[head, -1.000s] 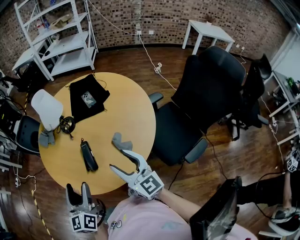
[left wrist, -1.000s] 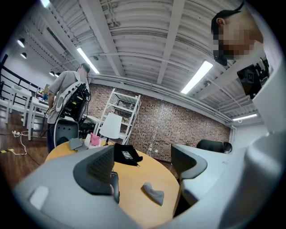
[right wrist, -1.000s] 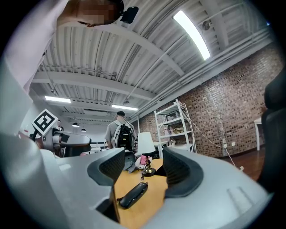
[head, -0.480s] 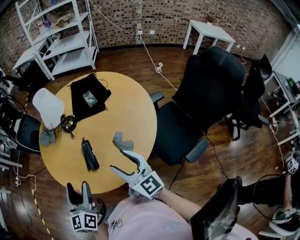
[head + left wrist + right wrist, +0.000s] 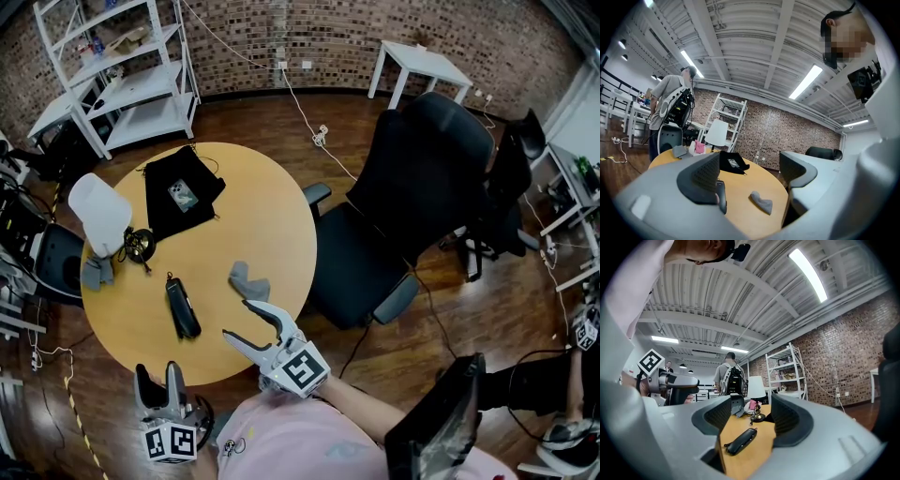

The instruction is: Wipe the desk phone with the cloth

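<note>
A black phone handset (image 5: 181,307) lies on the round wooden table (image 5: 262,211), with a small grey cloth (image 5: 248,281) to its right. My right gripper (image 5: 239,321) stands open over the table's near edge, just short of the cloth, with nothing between its jaws. At the table's front left rim my left gripper (image 5: 157,375) is open and empty. In the left gripper view the left gripper (image 5: 750,178) frames the handset (image 5: 722,197) and the cloth (image 5: 761,202). The right gripper (image 5: 745,420) looks along the handset (image 5: 740,440).
A black pouch with a smartphone on it (image 5: 180,192) lies at the table's far side. A white lamp (image 5: 101,214) and a grey rag (image 5: 94,272) sit at the left rim. A black office chair (image 5: 403,202) stands right of the table. White shelves (image 5: 112,66) stand behind.
The head view has drifted slightly, so the table sits a little further right. Both grippers hold about the same place and stay open.
</note>
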`<state>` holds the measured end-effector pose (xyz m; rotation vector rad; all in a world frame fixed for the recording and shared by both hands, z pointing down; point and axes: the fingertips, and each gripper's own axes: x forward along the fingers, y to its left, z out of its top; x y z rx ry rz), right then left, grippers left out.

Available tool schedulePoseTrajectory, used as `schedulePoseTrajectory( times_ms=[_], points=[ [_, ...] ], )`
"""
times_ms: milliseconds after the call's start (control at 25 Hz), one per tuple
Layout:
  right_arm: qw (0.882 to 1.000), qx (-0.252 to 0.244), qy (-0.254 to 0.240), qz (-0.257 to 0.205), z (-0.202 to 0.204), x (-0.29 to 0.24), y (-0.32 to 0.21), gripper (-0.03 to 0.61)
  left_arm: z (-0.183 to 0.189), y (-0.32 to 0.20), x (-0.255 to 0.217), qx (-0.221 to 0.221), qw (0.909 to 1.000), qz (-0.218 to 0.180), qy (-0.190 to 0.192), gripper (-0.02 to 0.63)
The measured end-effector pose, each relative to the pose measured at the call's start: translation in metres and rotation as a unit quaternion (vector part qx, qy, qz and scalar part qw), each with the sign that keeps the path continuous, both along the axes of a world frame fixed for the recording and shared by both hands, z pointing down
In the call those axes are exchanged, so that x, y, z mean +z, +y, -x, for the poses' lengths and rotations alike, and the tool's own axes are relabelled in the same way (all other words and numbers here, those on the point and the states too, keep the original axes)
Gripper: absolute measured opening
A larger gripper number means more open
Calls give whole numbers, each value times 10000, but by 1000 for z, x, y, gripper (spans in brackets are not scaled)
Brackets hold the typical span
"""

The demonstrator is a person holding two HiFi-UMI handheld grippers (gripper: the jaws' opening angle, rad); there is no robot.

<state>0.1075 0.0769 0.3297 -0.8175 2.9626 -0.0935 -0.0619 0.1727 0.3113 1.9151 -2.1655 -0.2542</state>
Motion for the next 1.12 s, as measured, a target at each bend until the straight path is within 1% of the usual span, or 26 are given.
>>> schedulePoseTrajectory(
  times_ms=[520,1120],
  points=[
    [10000,-21,23,21,1,4,4,268,2,6,6,11,10000,-11,-30,410],
    [10000,-32,71,6,2,2,1,268,2,1,3,17,10000,28,-8,410]
  ],
)
